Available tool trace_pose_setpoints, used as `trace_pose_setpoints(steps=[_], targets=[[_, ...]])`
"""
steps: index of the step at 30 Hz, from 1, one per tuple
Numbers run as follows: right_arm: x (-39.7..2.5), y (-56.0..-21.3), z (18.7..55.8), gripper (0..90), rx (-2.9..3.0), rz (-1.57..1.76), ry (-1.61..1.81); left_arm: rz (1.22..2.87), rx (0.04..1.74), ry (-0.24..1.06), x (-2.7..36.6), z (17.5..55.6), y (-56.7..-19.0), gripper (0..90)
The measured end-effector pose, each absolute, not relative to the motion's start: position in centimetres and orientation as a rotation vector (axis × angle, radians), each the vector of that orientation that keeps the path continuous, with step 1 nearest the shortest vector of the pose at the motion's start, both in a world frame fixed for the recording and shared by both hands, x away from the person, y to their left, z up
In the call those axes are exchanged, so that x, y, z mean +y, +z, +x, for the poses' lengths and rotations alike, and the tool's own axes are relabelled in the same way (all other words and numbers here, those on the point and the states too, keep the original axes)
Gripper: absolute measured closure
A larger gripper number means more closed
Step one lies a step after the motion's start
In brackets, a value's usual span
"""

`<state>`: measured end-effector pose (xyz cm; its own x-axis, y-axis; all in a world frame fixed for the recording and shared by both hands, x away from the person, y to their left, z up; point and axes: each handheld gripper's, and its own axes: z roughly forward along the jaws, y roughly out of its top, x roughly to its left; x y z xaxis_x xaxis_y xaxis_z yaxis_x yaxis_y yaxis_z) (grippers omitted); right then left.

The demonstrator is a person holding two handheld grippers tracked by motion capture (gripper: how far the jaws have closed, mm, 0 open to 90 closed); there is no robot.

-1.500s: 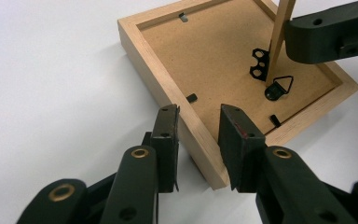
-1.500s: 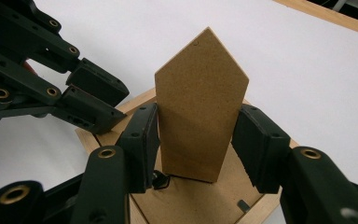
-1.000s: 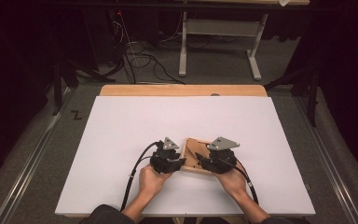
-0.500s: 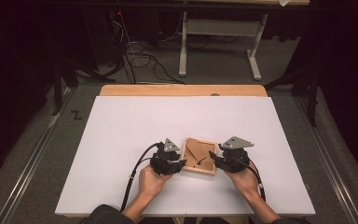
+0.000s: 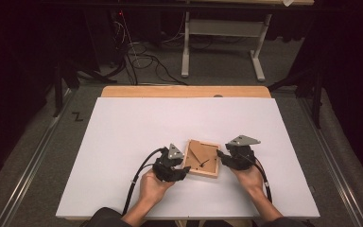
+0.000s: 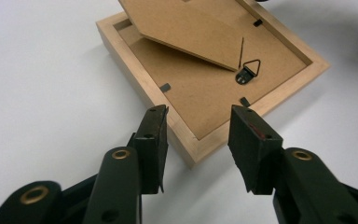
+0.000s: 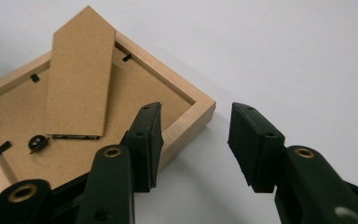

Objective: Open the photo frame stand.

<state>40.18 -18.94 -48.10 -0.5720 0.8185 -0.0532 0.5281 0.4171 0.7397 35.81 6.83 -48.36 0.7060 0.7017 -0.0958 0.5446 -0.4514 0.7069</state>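
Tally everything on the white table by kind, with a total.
Wooden picture frame, face down, stand flap raised: 1
Hand-held gripper, left and right, jaws open: 2
Total: 3

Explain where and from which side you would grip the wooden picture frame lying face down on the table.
Probably grip the picture frame by its raised wooden rim, one jaw inside the recess and one outside. Approach low from the near corner, where the left gripper already straddles it; avoid the lifted easel stand.
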Motion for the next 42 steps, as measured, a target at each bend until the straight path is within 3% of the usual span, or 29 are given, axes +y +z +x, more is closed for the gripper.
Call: trace_pose_setpoints(steps=[17,33,42], targets=[[-17.7,-48.6,42.2,45.6,2.320,1.219,0.974,2.216,0.939,0.265,6.4,34.9,-48.8,50.0],[-17.8,-48.3,41.7,52.3,2.396,1.146,0.956,2.239,0.949,0.282,6.3,35.1,-49.3,50.1],[-17.9,-48.4,43.3,42.5,2.340,1.198,0.952,2.243,0.955,0.277,6.3,35.3,-49.5,50.7]])
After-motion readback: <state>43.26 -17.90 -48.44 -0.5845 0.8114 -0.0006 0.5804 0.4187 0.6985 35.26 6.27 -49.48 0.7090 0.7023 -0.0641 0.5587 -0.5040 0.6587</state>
